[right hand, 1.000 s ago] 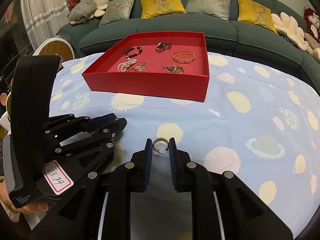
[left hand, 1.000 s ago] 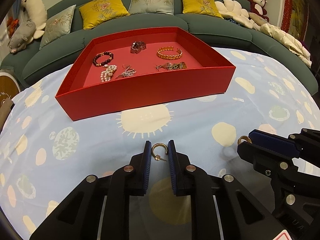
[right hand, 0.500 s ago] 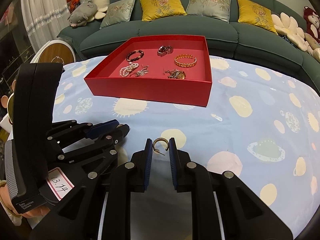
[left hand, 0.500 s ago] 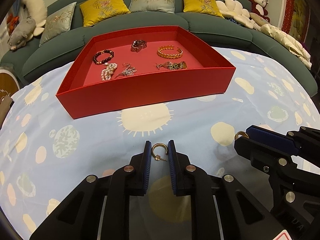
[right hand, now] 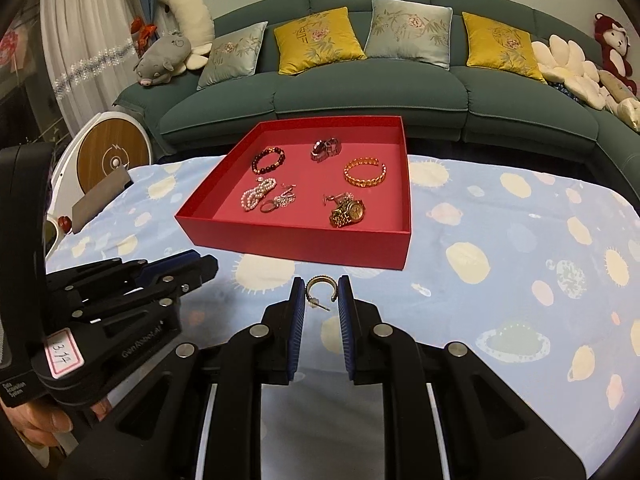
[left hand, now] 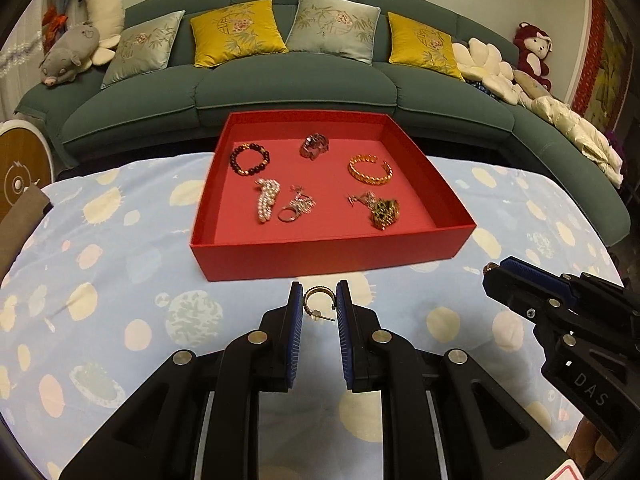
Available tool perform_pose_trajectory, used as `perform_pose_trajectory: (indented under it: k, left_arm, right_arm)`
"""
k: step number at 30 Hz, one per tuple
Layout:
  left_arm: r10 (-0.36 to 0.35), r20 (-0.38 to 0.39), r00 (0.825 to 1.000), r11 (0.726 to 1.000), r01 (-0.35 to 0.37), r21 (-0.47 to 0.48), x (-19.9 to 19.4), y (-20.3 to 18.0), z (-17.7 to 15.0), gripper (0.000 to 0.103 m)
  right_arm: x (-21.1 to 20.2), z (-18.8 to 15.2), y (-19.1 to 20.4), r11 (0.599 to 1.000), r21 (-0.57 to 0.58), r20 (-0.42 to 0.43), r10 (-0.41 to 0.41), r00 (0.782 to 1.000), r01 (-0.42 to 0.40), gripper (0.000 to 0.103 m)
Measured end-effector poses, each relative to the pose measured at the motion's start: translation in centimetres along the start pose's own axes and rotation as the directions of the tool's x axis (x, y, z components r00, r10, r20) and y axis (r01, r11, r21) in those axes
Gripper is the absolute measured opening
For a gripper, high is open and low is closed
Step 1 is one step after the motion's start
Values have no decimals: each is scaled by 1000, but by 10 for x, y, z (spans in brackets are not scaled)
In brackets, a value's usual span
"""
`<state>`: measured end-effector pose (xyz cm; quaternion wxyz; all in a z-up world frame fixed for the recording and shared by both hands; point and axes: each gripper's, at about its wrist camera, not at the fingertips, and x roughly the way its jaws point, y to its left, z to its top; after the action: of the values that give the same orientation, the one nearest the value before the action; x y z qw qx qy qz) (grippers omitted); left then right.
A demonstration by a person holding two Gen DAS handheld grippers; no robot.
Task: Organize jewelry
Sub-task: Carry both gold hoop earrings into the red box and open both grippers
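Behind the table, a green sofa (left hand: pixel 296 88) with cushions fills the background. On the patterned blue tablecloth (left hand: pixel 100 280) sits a red tray (left hand: pixel 332 256) of bracelets and a gold watch (right hand: pixel 347 212). The left gripper (left hand: pixel 318 300) is clamped on a gold hoop earring (left hand: pixel 316 300) at its fingertips; the right gripper (right hand: pixel 320 292) pinches a matching hoop earring (right hand: pixel 320 286). Compared with a second ago, both grippers have risen and the tray's floor shows more fully; both grips are unchanged.
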<state>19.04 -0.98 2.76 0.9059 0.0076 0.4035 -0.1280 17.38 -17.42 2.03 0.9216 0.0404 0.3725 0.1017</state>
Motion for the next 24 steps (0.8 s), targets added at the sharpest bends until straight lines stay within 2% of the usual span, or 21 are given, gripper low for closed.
perform_pose_trajectory:
  k: [5, 9, 15, 19, 24]
  left_arm:
    - [25, 43, 999, 998, -22, -51, -13, 20, 28, 14]
    - [47, 66, 997, 997, -43, -57, -8, 27, 63, 14]
    - [31, 77, 997, 999, -28, -45, 21, 24, 110, 14]
    - [42, 79, 996, 999, -41, -18, 46, 14, 127, 14]
    - [35, 47, 998, 999, -33, -37, 80, 12, 136, 15]
  right_arm:
    - [-4, 24, -3, 1000, 16, 38, 6, 999, -7, 16]
    - [-3, 51, -10, 999, 39, 73, 6, 997, -9, 16]
    - [26, 90, -26, 995, 98, 76, 12, 997, -19, 16]
    - [53, 102, -38, 987, 154, 59, 35, 998, -44, 16]
    - [84, 106, -44, 982, 181, 26, 57, 998, -61, 16]
